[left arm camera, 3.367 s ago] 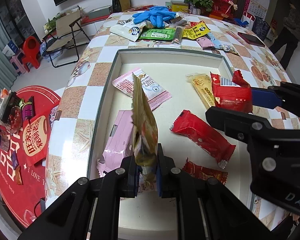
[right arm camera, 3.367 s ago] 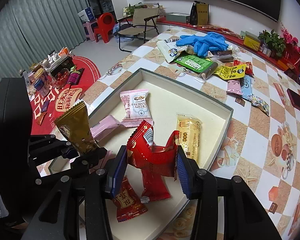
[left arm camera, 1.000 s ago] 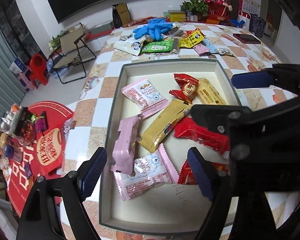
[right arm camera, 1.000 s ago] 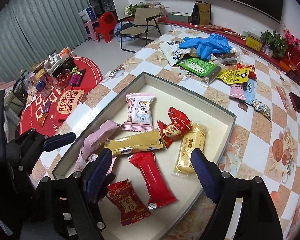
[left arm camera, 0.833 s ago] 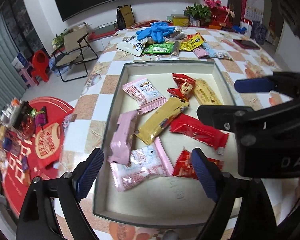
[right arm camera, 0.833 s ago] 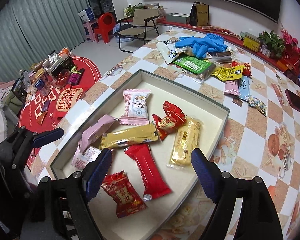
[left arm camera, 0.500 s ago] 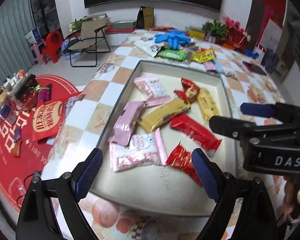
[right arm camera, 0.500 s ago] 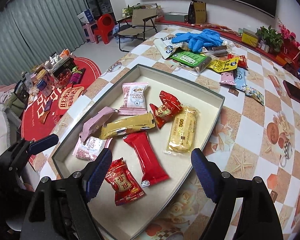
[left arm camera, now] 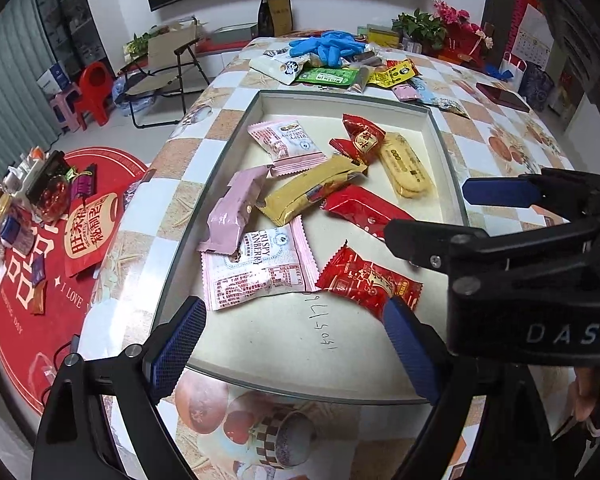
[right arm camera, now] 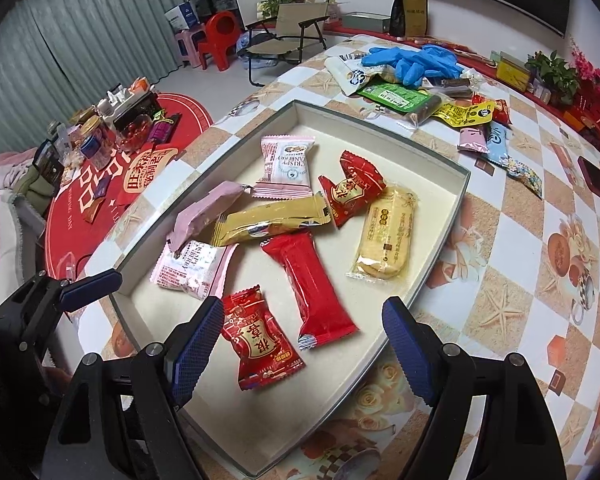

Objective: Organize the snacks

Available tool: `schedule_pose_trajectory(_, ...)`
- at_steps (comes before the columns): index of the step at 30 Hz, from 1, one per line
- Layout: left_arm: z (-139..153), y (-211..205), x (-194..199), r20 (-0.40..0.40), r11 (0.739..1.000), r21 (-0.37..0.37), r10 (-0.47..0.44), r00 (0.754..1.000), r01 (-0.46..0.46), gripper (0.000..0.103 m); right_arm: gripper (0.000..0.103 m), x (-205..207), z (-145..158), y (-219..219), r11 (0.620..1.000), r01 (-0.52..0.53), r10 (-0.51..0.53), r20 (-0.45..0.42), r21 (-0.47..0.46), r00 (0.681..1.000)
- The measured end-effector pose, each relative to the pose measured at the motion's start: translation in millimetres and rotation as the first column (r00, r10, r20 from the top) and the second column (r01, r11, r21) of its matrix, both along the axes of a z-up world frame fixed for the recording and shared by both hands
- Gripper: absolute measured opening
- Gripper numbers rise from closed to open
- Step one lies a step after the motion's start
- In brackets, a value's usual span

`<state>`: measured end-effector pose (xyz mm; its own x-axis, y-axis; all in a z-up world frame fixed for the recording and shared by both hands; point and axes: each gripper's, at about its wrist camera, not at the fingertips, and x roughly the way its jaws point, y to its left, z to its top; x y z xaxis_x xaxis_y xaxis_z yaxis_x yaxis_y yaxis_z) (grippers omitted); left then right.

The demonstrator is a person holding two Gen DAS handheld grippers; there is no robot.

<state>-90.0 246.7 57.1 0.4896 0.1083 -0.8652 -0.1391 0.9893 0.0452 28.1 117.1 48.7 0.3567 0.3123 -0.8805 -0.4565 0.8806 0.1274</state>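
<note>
Across the checked table point(right arm camera: 520, 248) sits a shallow box tray point(right arm camera: 444, 240), near edge toward both cameras, and most of the sorted snacks lie inside it. Largest among them are the long red bar point(right arm camera: 310, 284) at the centre and the gold bar point(right arm camera: 270, 220) lying crosswise just beyond it, its left end touching a mauve packet point(right arm camera: 204, 216) propped against the left wall. A yellow biscuit pack point(right arm camera: 386, 236) rests at the right, two pink cranberry packets lie at the far left point(right arm camera: 286, 166) and near left point(right arm camera: 188, 266), and two small red sweets sit at the far middle point(right arm camera: 352, 186) and the near edge point(right arm camera: 260, 346).

Judging by this, the work is partly done: eight pieces are boxed, while a loose pile point(right arm camera: 420, 96) of packets, mixed with blue gloves point(right arm camera: 412, 58), waits on the far side of the table outside the tray.

Both tools are empty. The left gripper point(left arm camera: 296, 344) and the right gripper point(right arm camera: 304, 348) hang above the tray's near edge, jaws spread wide with nothing between them.
</note>
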Motion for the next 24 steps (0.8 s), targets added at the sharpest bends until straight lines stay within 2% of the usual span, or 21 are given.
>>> schedule_pose_trajectory(24, -3.4, -2.5, -2.2, -0.010, 1.000, -0.014, -0.008, 1.000, 0.008, 0.092, 0.082, -12.5, -8.5, 0.2, 1.000, -0.012, 0.011, -0.028, -0.027, 1.000)
